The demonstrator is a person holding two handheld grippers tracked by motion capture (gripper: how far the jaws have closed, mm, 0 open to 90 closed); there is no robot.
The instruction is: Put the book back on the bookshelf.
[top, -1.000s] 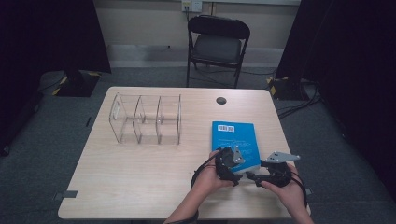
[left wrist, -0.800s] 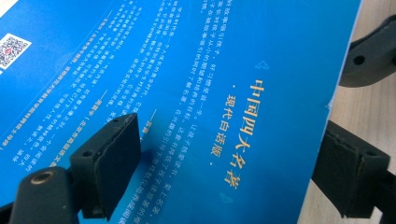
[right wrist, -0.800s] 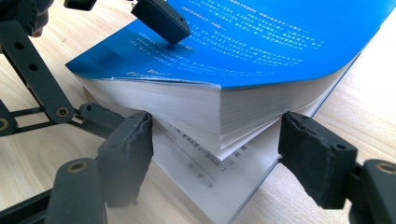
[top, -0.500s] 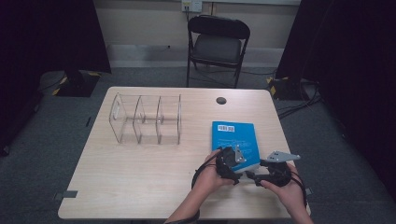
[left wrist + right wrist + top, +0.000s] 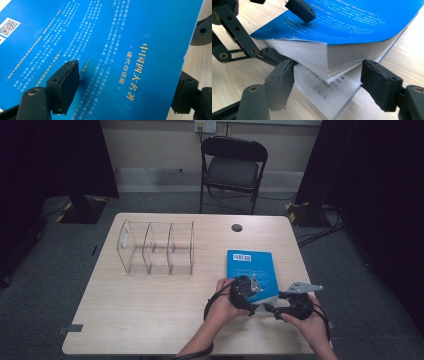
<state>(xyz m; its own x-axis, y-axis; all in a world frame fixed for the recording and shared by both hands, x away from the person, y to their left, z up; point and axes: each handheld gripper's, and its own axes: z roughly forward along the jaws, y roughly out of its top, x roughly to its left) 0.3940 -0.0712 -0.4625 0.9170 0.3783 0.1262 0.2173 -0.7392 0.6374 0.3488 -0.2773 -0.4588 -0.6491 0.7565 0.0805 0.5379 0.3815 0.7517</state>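
A thick blue book (image 5: 249, 264) lies on the right half of the table, back cover up, with white and gold print (image 5: 125, 37). My left gripper (image 5: 245, 292) holds the near edge of its top part. One finger (image 5: 299, 10) presses on the cover and the other reaches under the raised block of pages, so that block (image 5: 362, 20) arches up off the lower pages. My right gripper (image 5: 330, 85) is open at table level, its jaws on either side of the book's near corner, just short of the page edges.
A clear acrylic divider rack (image 5: 157, 247) stands on the left half of the wooden table (image 5: 150, 320). A small black round disc (image 5: 236, 227) sits near the far edge. A folding chair (image 5: 232, 167) stands behind the table.
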